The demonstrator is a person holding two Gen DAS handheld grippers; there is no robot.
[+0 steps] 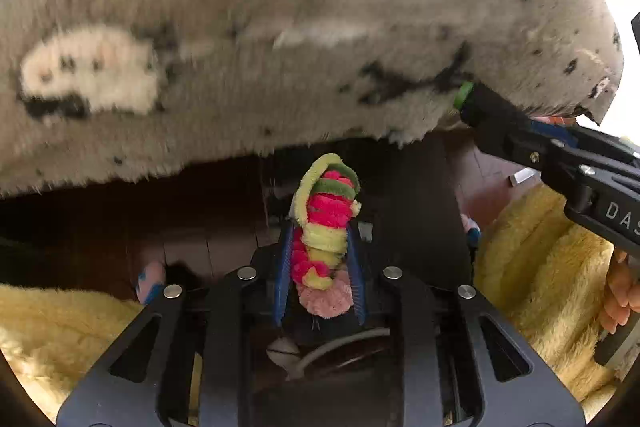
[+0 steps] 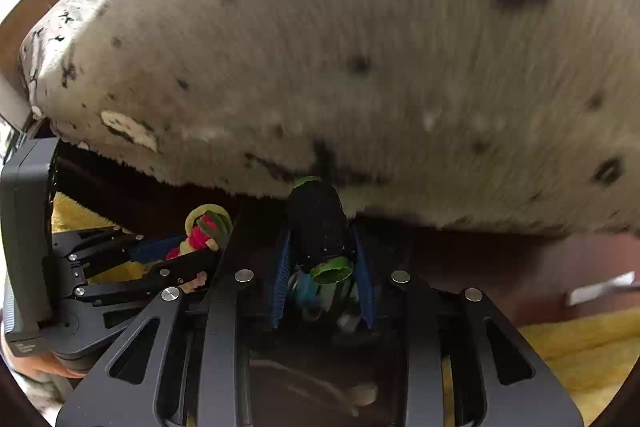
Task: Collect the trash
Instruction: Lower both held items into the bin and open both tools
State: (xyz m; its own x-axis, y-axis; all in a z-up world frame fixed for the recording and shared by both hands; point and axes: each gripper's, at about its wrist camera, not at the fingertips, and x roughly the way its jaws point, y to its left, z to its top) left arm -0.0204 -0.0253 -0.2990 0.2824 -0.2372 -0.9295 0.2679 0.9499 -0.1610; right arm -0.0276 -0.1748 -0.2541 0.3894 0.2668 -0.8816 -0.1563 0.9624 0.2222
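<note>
A coil of fuzzy pipe cleaners [image 1: 324, 227], pink, yellow-green and green with a pale pink end, sits between the blue pads of my left gripper [image 1: 320, 231], which is shut on it. My right gripper [image 2: 321, 233] is shut on a black tube with green rims [image 2: 320, 239]. In the left wrist view the right gripper [image 1: 476, 109] reaches in from the right, the tube [image 1: 480, 107] at its tip touching the rug's edge. The right wrist view shows the left gripper [image 2: 214, 245] at the left with the coil [image 2: 204, 229]. Both point steeply down.
A shaggy grey-white rug with black spots [image 1: 280, 27] [image 2: 380, 47] fills the upper half of both views over a dark wooden floor [image 2: 500, 267]. Yellow fuzzy fabric [image 1: 540, 267] [image 2: 580, 343] lies at the lower sides. A hand [image 1: 618, 291] grips the right tool. A small white object [image 2: 600, 291] lies on the floor.
</note>
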